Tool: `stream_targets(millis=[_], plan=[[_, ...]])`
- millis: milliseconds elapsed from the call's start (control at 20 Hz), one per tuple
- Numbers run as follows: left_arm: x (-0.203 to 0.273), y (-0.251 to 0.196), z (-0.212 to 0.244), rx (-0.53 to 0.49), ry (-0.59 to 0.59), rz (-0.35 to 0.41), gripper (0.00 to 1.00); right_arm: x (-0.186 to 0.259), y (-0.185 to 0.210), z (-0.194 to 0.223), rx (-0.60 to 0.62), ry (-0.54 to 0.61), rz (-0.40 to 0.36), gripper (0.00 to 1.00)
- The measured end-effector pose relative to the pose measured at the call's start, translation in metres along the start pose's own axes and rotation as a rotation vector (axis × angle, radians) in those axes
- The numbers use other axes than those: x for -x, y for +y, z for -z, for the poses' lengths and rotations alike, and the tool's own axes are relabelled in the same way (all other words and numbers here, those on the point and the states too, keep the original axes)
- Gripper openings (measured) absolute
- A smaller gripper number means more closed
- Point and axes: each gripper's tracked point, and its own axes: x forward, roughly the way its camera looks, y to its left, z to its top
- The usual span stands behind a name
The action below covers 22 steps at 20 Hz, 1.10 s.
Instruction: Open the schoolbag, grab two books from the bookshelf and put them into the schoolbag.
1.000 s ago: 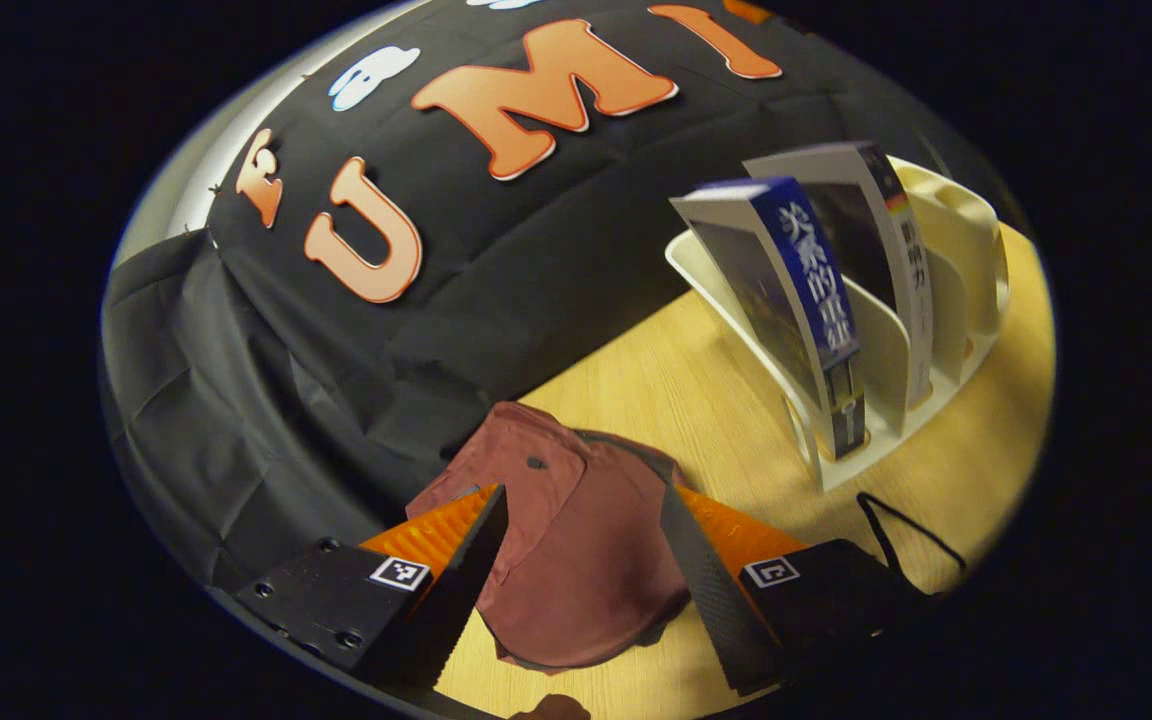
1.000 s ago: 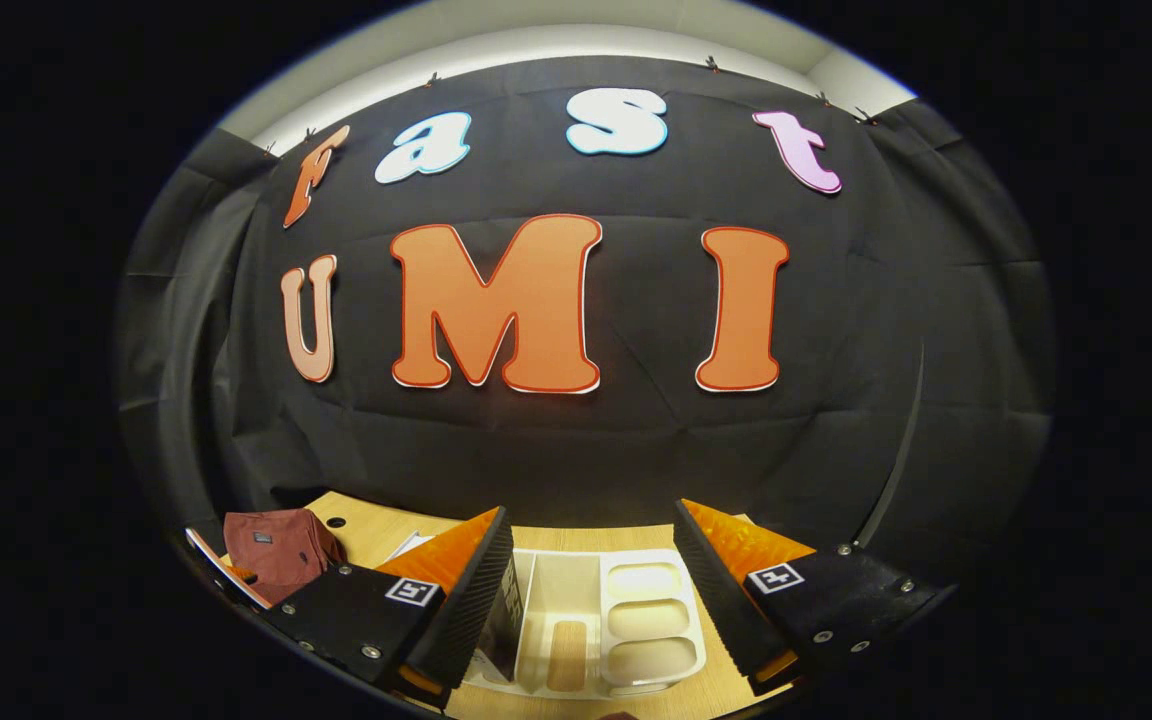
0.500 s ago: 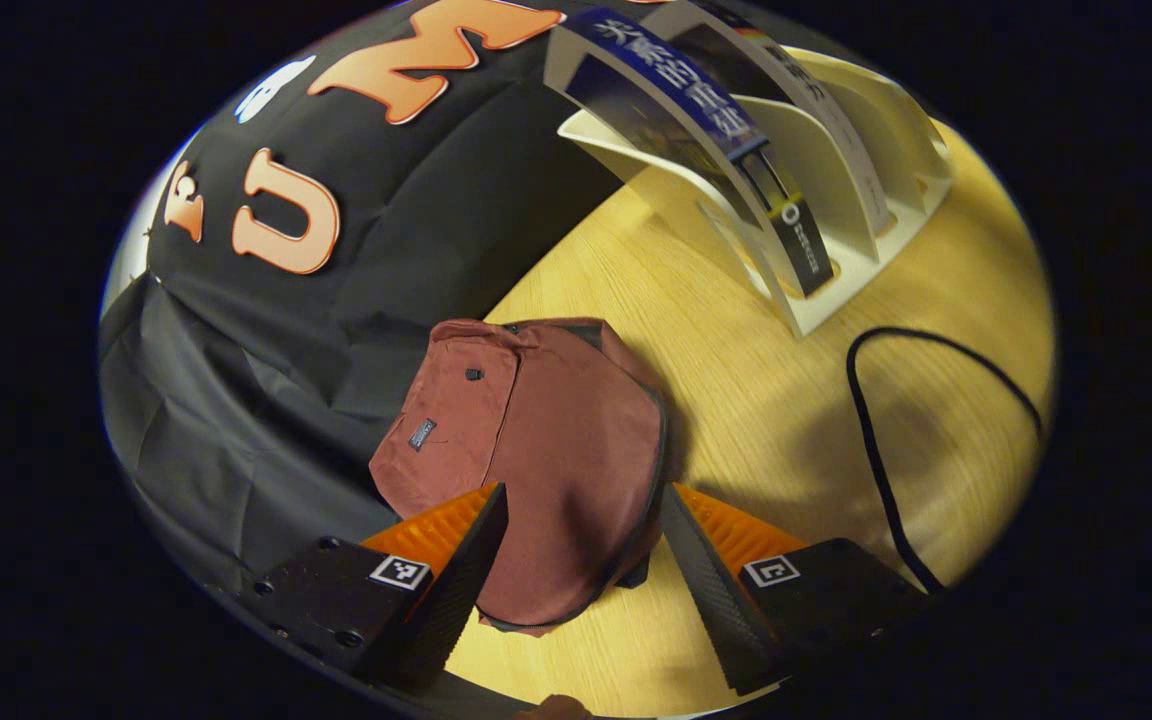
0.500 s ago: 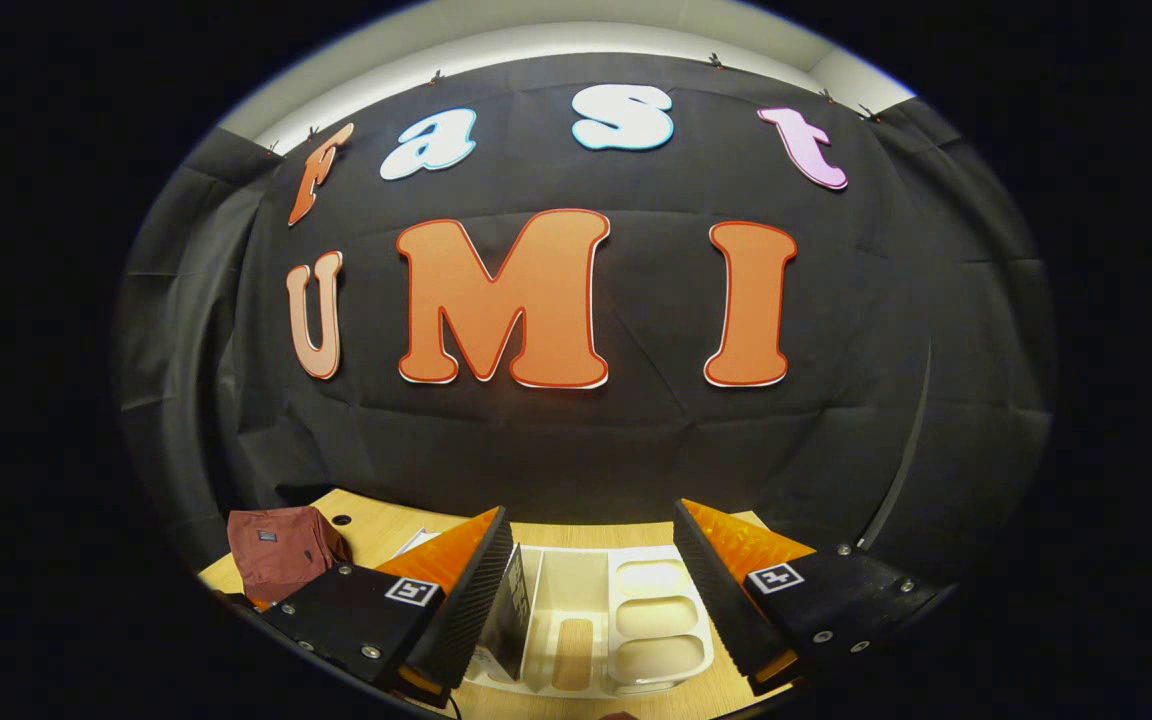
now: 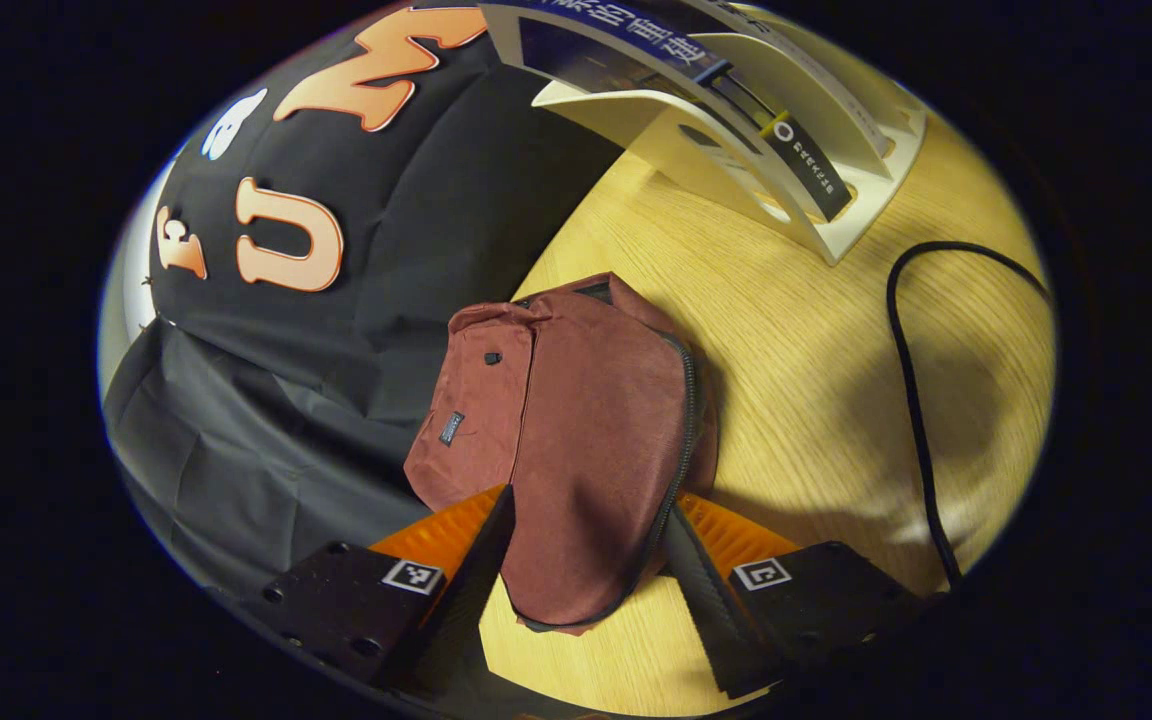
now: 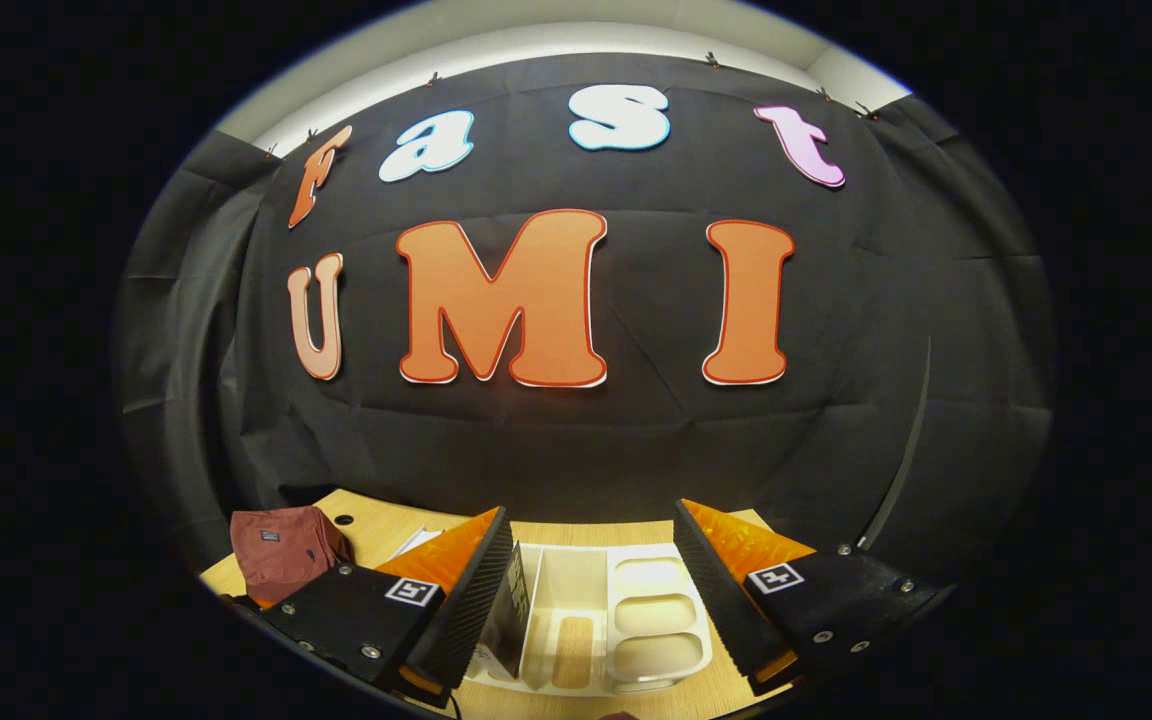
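Spread wide, the left gripper [image 5: 586, 560] hovers low over the near end of the schoolbag [image 5: 576, 430], one finger on each side of the bag's lower edge; whether either finger touches the fabric cannot be told. That dark red schoolbag lies flat on the wooden table [image 5: 796, 400], its black zipper [image 5: 681, 440] running closed along the right edge and a small tag on its front pocket. Beyond it, toward the top of the left gripper view, the white bookshelf [image 5: 836, 215] stands on the table with two books leaning in its slots; the nearer book [image 5: 736, 110] has a blue and black spine, and the second book [image 5: 816, 95] sits in the slot behind it. A black cable [image 5: 911, 400] loops across the table to the right of the bag, apart from it.

In the right gripper view, the right gripper [image 6: 591, 600] is also spread apart and holds nothing, poised above the bookshelf [image 6: 626, 620], whose empty compartments show between the fingers. A book [image 6: 511, 620] stands by the left finger. The schoolbag [image 6: 281, 545] lies well off to the left on the table [image 6: 376, 525].
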Motion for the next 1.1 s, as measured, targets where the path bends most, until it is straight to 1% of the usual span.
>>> stream_targets(millis=[100, 150, 300, 350, 400, 500, 550, 600, 650, 700, 750, 850, 900, 950, 1000, 1050, 1100], plan=[[0.009, 0.009, -0.013, -0.024, -0.041, -0.057, 0.78, 0.001, -0.002, -0.002, 0.006, -0.007, 0.001, 0.96], [0.01, 0.008, -0.013, -0.03, -0.043, -0.06, 0.75, 0.002, -0.002, -0.002, 0.008, -0.007, 0.004, 0.96], [-0.009, 0.004, -0.008, -0.072, -0.025, -0.082, 0.75, 0.0, -0.004, 0.0, 0.002, 0.002, 0.004, 0.96], [-0.011, 0.005, -0.009, -0.089, -0.03, -0.108, 0.73, 0.0, -0.005, -0.001, 0.002, 0.001, 0.008, 0.96], [-0.014, 0.003, -0.012, -0.104, -0.042, -0.12, 0.73, 0.0, -0.005, -0.001, 0.004, 0.0, 0.007, 0.96], [-0.013, 0.009, -0.019, -0.14, -0.062, -0.18, 0.72, 0.0, -0.005, 0.0, 0.008, 0.002, 0.007, 0.96], [-0.01, 0.015, -0.025, -0.146, -0.089, -0.21, 0.71, -0.001, -0.004, 0.001, 0.012, 0.006, 0.007, 0.96], [-0.008, 0.02, -0.029, -0.148, -0.111, -0.23, 0.64, 0.0, -0.006, 0.002, 0.018, 0.007, 0.011, 0.96], [-0.009, 0.019, -0.031, -0.153, -0.12, -0.232, 0.57, 0.001, -0.007, 0.001, 0.023, 0.008, 0.015, 0.96], [-0.015, 0.014, -0.03, -0.159, -0.116, -0.208, 0.52, 0.001, -0.008, 0.002, 0.027, 0.007, 0.019, 0.96], [-0.022, 0.004, -0.023, -0.167, -0.094, -0.175, 0.5, 0.001, -0.009, 0.002, 0.028, 0.009, 0.019, 0.96], [-0.031, 0.003, -0.023, -0.183, -0.087, -0.164, 0.5, 0.001, -0.009, 0.002, 0.025, 0.01, 0.021, 0.96], [-0.032, 0.004, -0.028, -0.187, -0.098, -0.163, 0.46, 0.0, -0.009, 0.002, 0.029, 0.011, 0.024, 0.96], [-0.033, 0.005, -0.032, -0.185, -0.11, -0.158, 0.39, 0.001, -0.009, 0.002, 0.033, 0.011, 0.026, 0.96], [-0.031, 0.005, -0.033, -0.181, -0.119, -0.146, 0.37, 0.0, -0.01, 0.003, 0.035, 0.012, 0.027, 0.96], [-0.03, 0.013, -0.035, -0.181, -0.117, -0.154, 0.33, 0.001, -0.009, 0.003, 0.036, 0.014, 0.024, 0.96], [-0.029, 0.024, -0.034, -0.172, -0.115, -0.156, 0.32, 0.001, -0.008, 0.003, 0.037, 0.012, 0.022, 0.96]])
